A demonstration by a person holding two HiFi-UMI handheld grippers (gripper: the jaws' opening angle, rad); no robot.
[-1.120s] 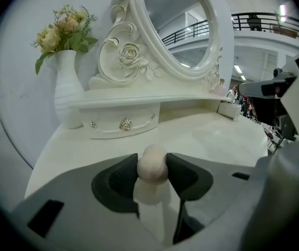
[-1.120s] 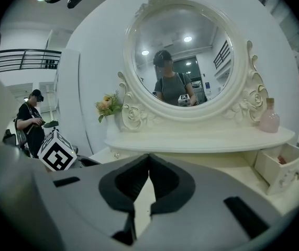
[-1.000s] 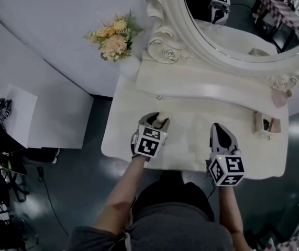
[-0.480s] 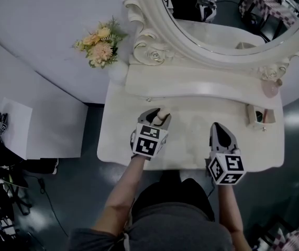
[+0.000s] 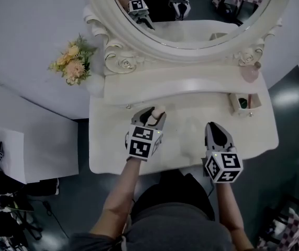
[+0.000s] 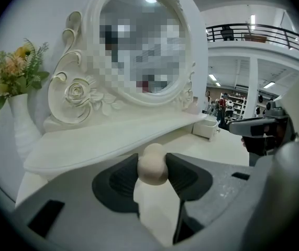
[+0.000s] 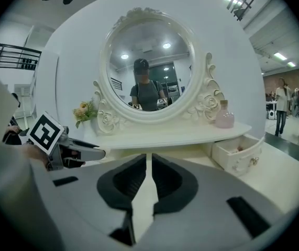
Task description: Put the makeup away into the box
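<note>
Dressing table [image 5: 191,140], cream, with a carved oval mirror [image 5: 191,14] ahead of both grippers; dark glossy floor around it.
Left gripper [image 5: 152,116]: clamped on a beige makeup sponge [image 6: 152,166].
Right gripper [image 5: 213,132]: jaws together, nothing between.
Small open box [image 5: 243,102]: ahead-right of the right gripper, near a pink bottle [image 5: 250,73]; contents possibly a red stick.
Flower vase [image 5: 70,64]: ahead-left of the left gripper.

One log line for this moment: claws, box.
left claw: shut on beige egg-shaped makeup sponge | right claw: closed, empty | small white open box: right of both claws, untouched
</note>
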